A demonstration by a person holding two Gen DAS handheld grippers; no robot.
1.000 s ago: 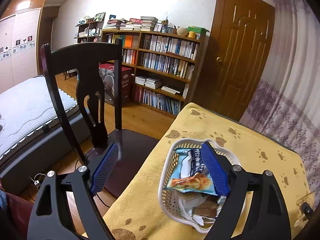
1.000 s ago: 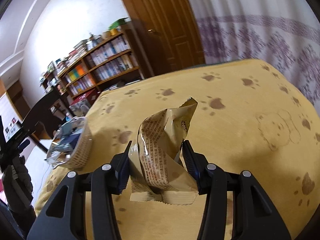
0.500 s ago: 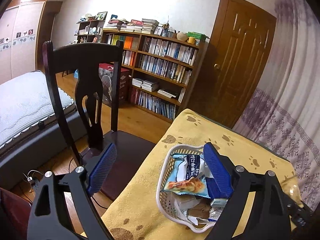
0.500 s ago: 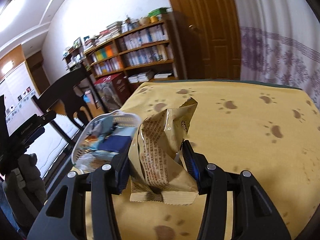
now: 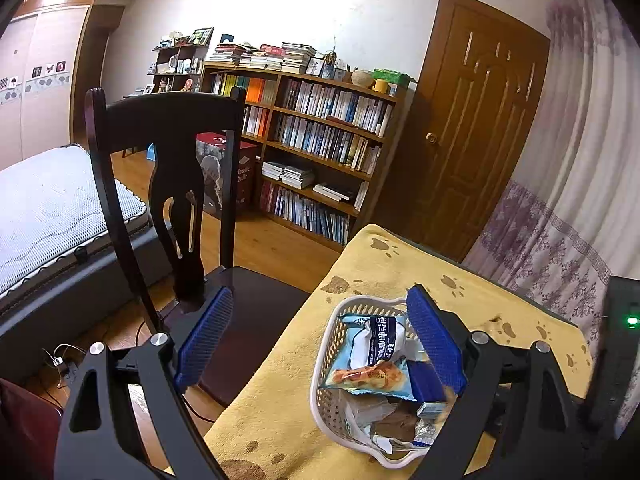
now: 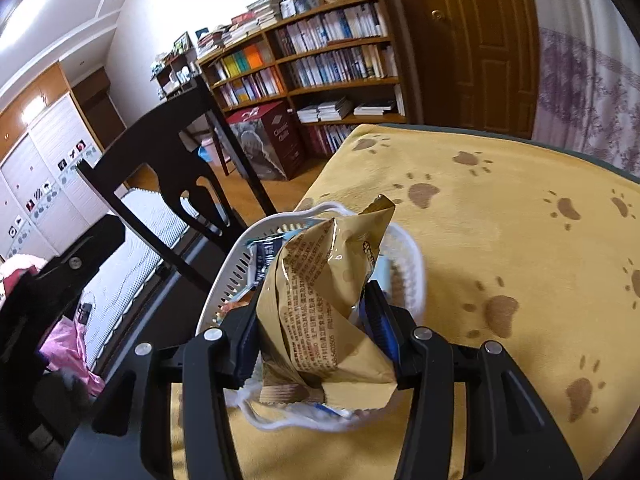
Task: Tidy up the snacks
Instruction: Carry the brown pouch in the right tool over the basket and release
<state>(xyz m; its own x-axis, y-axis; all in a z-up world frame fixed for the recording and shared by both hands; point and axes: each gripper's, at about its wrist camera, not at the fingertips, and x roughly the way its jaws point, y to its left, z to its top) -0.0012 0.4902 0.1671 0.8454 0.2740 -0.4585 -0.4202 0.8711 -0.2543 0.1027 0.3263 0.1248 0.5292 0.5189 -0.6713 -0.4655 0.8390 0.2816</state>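
My right gripper (image 6: 312,320) is shut on a tan snack packet (image 6: 320,292), held upright directly over the white plastic basket (image 6: 228,280). That basket (image 5: 324,364) holds several wrapped snacks, with a light blue packet (image 5: 372,356) on top. It stands near the left edge of the yellow paw-print tablecloth (image 5: 400,272). My left gripper (image 5: 320,340) is open and holds nothing; its right finger (image 5: 432,340) hangs over the basket and its left finger (image 5: 204,336) is out over the chair seat.
A dark wooden chair (image 5: 168,184) stands close against the table's left edge, next to the basket. Behind it are a bed (image 5: 44,200), a bookshelf (image 5: 316,144) and a brown door (image 5: 480,132). Patterned curtains (image 5: 560,220) hang beyond the table's far side.
My right gripper has carried the tan packet leftward across the table until it is above the basket. The left gripper has drifted slightly and stays open.
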